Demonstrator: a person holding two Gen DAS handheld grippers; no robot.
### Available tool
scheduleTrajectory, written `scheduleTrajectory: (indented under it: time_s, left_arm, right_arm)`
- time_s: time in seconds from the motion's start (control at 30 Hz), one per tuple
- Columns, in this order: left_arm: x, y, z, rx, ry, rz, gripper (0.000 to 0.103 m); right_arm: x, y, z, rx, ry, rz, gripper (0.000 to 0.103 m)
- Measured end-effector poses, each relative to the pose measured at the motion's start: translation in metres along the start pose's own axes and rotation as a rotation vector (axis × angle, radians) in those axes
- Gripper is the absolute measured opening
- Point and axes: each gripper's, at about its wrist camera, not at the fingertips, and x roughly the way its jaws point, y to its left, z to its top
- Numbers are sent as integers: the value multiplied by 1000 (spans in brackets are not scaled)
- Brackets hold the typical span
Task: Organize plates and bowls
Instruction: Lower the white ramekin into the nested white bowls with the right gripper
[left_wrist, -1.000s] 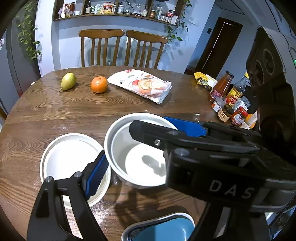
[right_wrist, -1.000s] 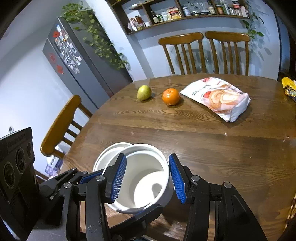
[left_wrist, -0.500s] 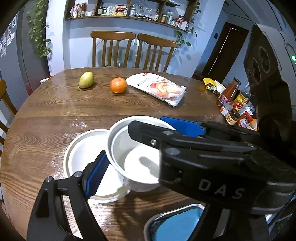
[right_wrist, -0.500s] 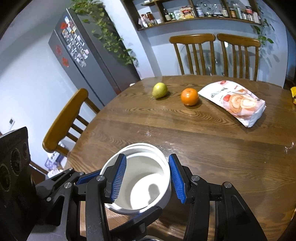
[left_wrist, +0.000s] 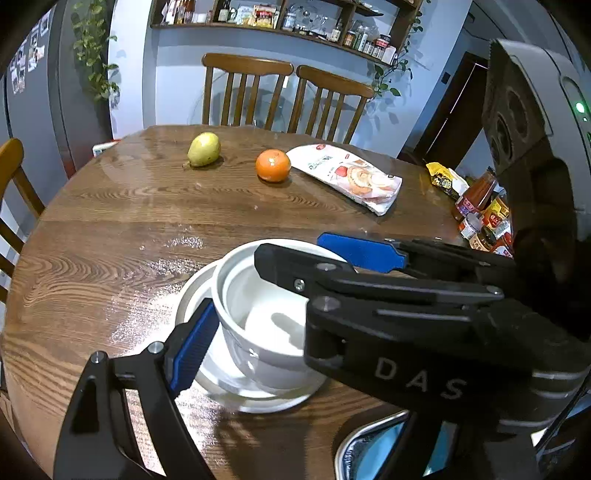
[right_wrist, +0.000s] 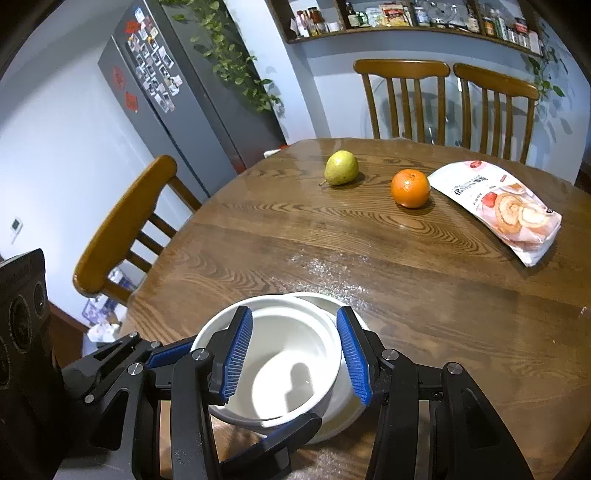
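A white bowl (left_wrist: 266, 317) is held over a shallower white bowl (left_wrist: 207, 373) that rests on the wooden table (left_wrist: 110, 240). My left gripper (left_wrist: 280, 295) is shut on the held bowl, with its blue pads on opposite sides of the rim. In the right wrist view the same bowl (right_wrist: 288, 369) sits over the lower bowl (right_wrist: 347, 410). My right gripper (right_wrist: 295, 354) is above it, its jaws apart with the blue pads clear of the bowl.
A pear (left_wrist: 204, 149), an orange (left_wrist: 272, 165) and a snack bag (left_wrist: 351, 177) lie at the far side. Bottles and jars (left_wrist: 484, 214) stand at the right edge. A blue-lined dish (left_wrist: 384, 446) sits at the near edge. Chairs stand behind and left.
The left gripper has carried the white bowl leftward, from beside the shallower bowl to directly over it. The right gripper moved along with it and stayed open.
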Motion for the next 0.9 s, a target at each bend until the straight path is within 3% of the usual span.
scheduleTrajectory:
  time_s: [0.9]
  left_arm:
    - [40, 25, -8, -22, 110, -10, 82]
  right_arm:
    - [48, -13, -8, 21, 120, -45, 51]
